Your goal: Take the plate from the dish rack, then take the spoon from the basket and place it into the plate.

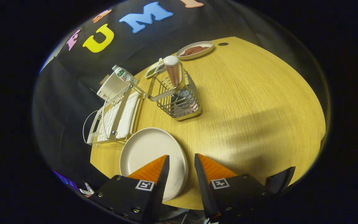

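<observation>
The hand-held gripper [181, 161] is held above the near part of the wooden desk [247, 102], its two fingers spread apart with a clear gap between them and nothing pinched. The left finger is seen over the round white plate [149, 149], which lies flat on the desk just ahead of and partly under that finger; the right finger is seen over bare desk just beside the plate's rim. Whether the fingers touch the plate cannot be told.

Beyond the plate, on its left side, the white wire dish rack [112, 118] is set at the desk's edge, with a white drip tray beneath its wires. No plate is seen standing in the rack. Behind the rack, against the black cloth wall, a white cup [109, 85] and a bottle with a green label [124, 75] are seen lying tilted.

Further ahead of the fingers, a metal wire basket [179, 99] stands upright on the desk, well apart from the plate. The spoon [173, 70] is stood in the basket, its patterned handle sticking up above the rim and leaning slightly.

Just behind the basket a small dish with green contents [154, 71] is seen, and farther back near the far edge of the desk an oval dish holding brown food [195, 49] is placed. A small dark hole [223, 44] is seen in the desk beside that dish.
</observation>
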